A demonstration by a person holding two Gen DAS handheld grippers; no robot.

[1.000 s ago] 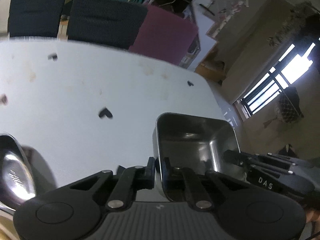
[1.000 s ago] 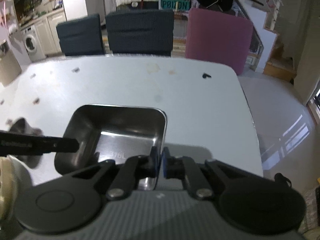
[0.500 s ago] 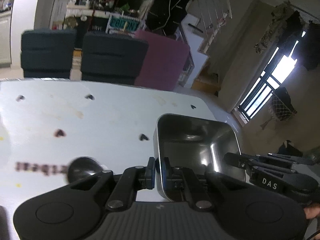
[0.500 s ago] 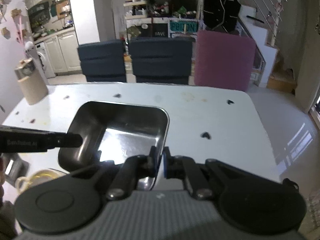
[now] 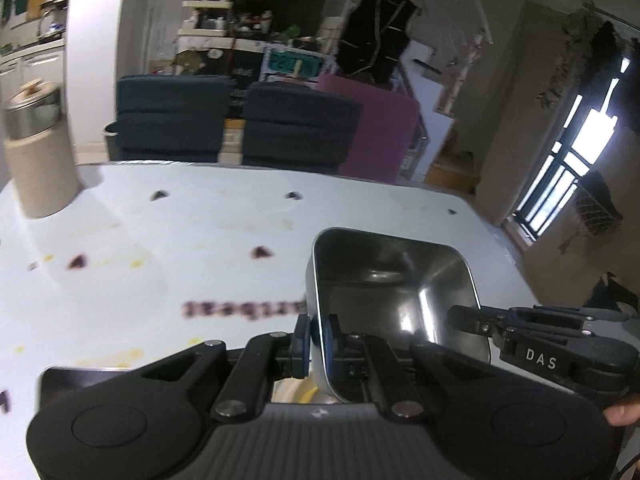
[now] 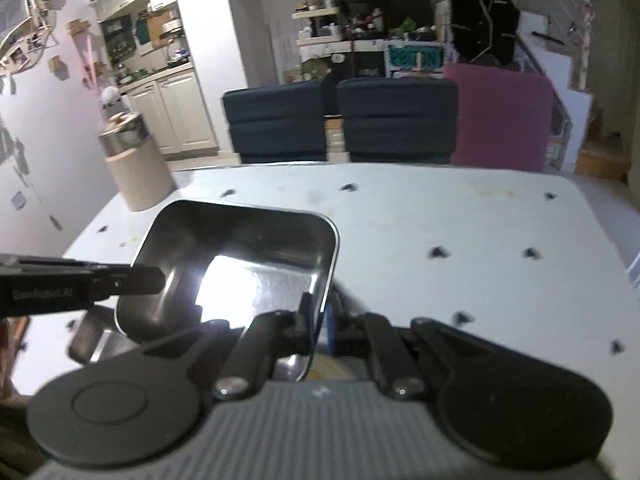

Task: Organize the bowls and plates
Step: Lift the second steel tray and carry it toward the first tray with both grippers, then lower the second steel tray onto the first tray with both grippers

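While both grippers pinch its rim, the steel tray (image 5: pixel 394 300) hangs above the table (image 5: pixel 160 240). From the left wrist, the left gripper (image 5: pixel 317 338) is clamped on the tray's near-left wall; the tray stretches forward, open side up.

From the right wrist, the right gripper (image 6: pixel 320 322) squeezes the near-right wall. Carrying looks underway; next it needs lowering level, perhaps onto dishes just below.

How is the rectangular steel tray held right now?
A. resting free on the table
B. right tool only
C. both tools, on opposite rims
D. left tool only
C: the left tool and the right tool each pinch a rim of the rectangular steel tray.
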